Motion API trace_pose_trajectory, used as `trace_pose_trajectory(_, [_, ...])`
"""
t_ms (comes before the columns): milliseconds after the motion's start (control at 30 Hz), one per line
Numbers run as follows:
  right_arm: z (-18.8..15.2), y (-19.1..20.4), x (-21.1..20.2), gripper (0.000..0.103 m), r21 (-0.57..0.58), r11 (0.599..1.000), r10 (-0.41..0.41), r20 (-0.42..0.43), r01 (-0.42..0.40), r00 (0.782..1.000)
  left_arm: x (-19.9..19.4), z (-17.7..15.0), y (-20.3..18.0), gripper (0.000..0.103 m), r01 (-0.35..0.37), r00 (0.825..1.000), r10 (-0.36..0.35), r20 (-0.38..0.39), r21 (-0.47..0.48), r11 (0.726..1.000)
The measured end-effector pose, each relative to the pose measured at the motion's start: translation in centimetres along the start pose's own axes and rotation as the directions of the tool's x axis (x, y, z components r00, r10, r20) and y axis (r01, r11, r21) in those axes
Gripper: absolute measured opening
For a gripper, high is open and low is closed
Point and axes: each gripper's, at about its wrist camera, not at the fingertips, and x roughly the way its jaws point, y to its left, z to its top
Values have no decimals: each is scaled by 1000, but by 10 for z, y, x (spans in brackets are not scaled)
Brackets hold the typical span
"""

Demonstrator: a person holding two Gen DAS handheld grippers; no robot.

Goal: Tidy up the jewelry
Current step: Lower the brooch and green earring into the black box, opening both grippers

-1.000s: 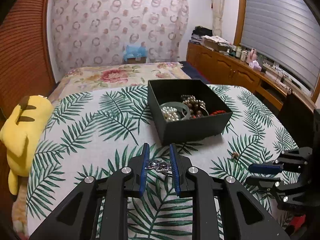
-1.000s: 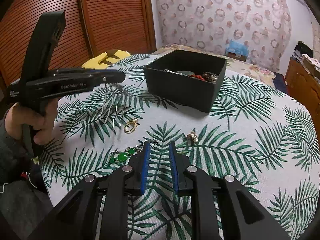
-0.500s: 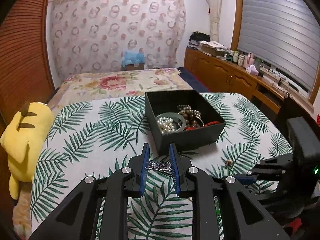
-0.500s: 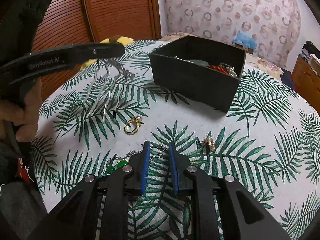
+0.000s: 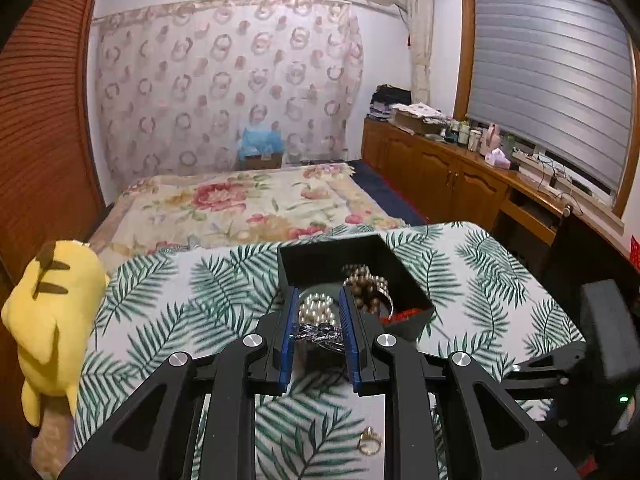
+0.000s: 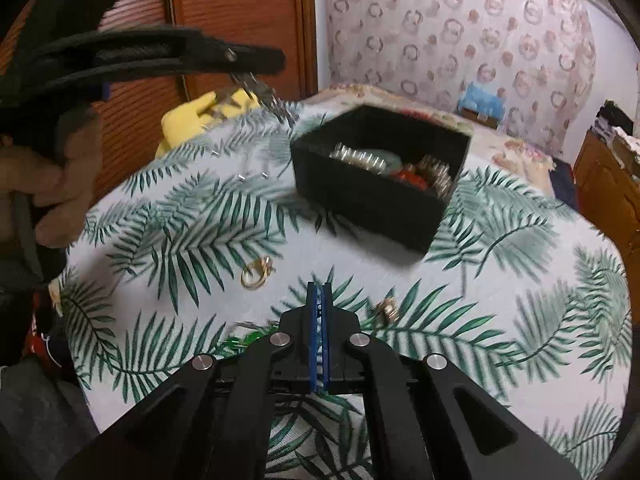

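Grips a silvery comb-like piece across its chain-trimmed top in the left hand-held gripper, jaws clenched narrowly on it. Hangs it clear of the surface, just short of the black box, whose pearls and brown beads show past the fingertips. Seen from the right wrist, dangles thin tines and loose links below the tips, up beside the box's far-left corner, not yet over the opening.

Looks light and stiff in the tines but loose in the chain trim; likely slippery metal, prone to swing and to snag on the box rim or on the beads inside. Best held as now, by the solid top bar, tines hanging free.

Tilts the left hand-held gripper moderately downward, raised well above the surface, with the hand wrapped round its grip.

Points the right hand-held gripper more steeply down, low over the surface; has just been closing its jaws, blue pads now together. Lies close by a green-beaded necklace, to the left of the tips; cannot tell whether its thin chain is pinched between the pads. Leaves a gold ring and a small gold piece loose on the surface nearby.
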Motion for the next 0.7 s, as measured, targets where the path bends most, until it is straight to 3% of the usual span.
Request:
trace_pose_trajectory(400, [48, -22, -49, 2, -41, 997, -60, 151, 67, 987, 40, 25, 0, 19, -5, 1000, 5, 2, -7, 1000])
trace_pose_trajectory(700, [92, -38, -60, 2, -53, 991, -107, 229, 123, 968, 68, 28, 11, 19, -28, 999, 27, -26, -32, 999])
